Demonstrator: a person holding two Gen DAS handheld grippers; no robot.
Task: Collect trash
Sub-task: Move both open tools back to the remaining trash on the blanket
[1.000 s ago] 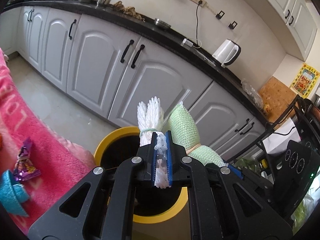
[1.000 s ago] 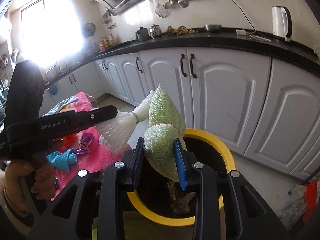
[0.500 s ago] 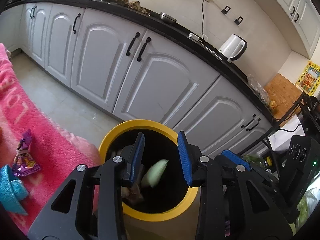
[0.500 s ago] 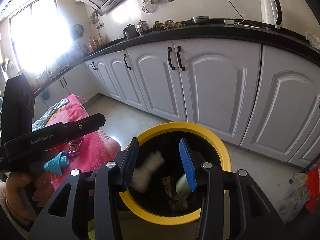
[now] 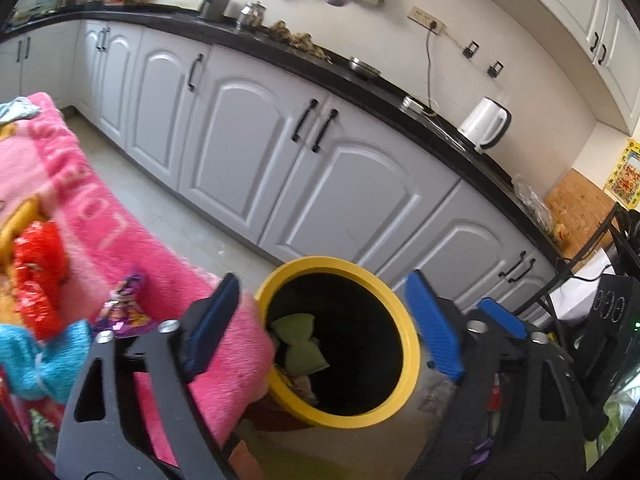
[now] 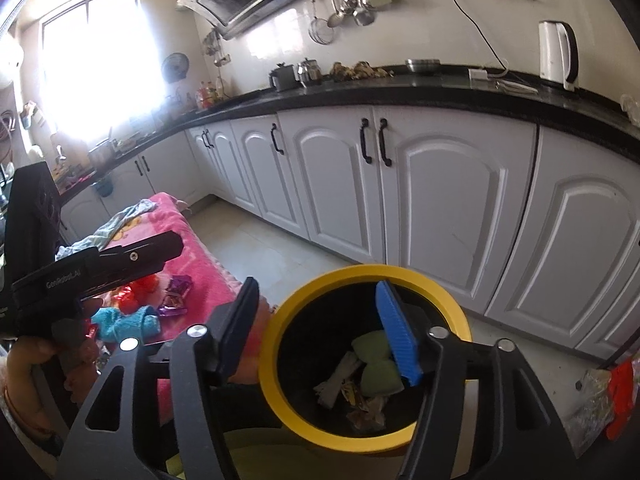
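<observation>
A black bin with a yellow rim [image 5: 336, 263] [image 6: 384, 269] stands on the floor below both grippers. Inside it lie a green foam net [image 5: 300, 340] [image 6: 378, 376] and a white foam net [image 6: 338, 376] on top of other scraps. My left gripper [image 5: 324, 326] hangs over the bin's left edge, jaws opening wide, nothing between them. My right gripper [image 6: 318, 332] is over the bin mouth, jaws also opening and empty. Left of the bin, on a pink blanket [image 5: 120, 232], lie a red wrapper [image 5: 38, 276], a purple wrapper [image 5: 124, 312] and a blue foam net [image 5: 40, 356].
White cabinets [image 6: 440, 208] under a black counter run along the far wall, with a white kettle [image 6: 556, 54] on top. A hand [image 6: 24, 360] holds the left gripper [image 6: 172, 246] over the blanket. Bags [image 6: 600, 400] lie on the floor at the right.
The left gripper let go of the white foam net and the right gripper let go of the green one; both fell into the bin. The left gripper has shifted left toward the blanket.
</observation>
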